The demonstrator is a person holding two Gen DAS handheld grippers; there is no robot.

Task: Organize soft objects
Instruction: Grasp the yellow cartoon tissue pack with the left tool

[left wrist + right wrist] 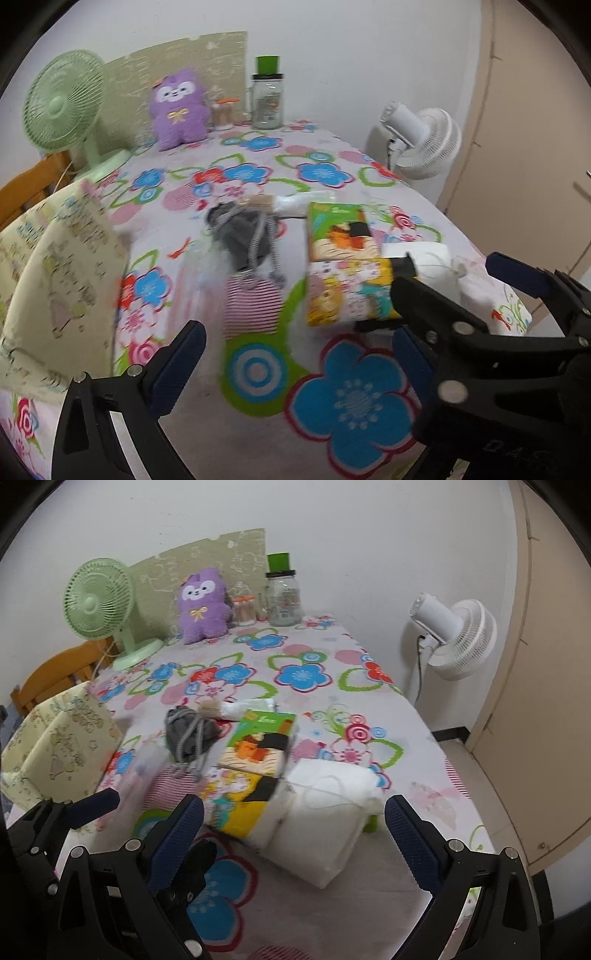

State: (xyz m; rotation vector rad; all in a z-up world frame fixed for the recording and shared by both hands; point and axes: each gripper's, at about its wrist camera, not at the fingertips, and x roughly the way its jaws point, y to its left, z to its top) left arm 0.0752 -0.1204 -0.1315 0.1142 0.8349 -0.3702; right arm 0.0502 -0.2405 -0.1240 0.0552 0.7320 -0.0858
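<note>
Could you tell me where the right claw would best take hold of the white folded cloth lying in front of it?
Probably across its near corner, approached from the front. The white folded cloth lies flat on the flowered table cover, that corner pointing at the open right claw. Its left edge touches the yellow picture pack; its right side is free.

The wall (369, 535) at the back is plain white. A big table fills the room, covered by a cloth with bright flowers (314, 686) (blue, red, pink and green ones). A green fan (98, 602) stands at the far left corner of the table. A wooden chair (55, 679) sits just behind that corner. A white fan (458, 635) stands on the floor at the right, close to the wall. Next to it is a tan door (546, 664). The floor (476, 764) looks pale, with a dark strip along the wall.
</note>
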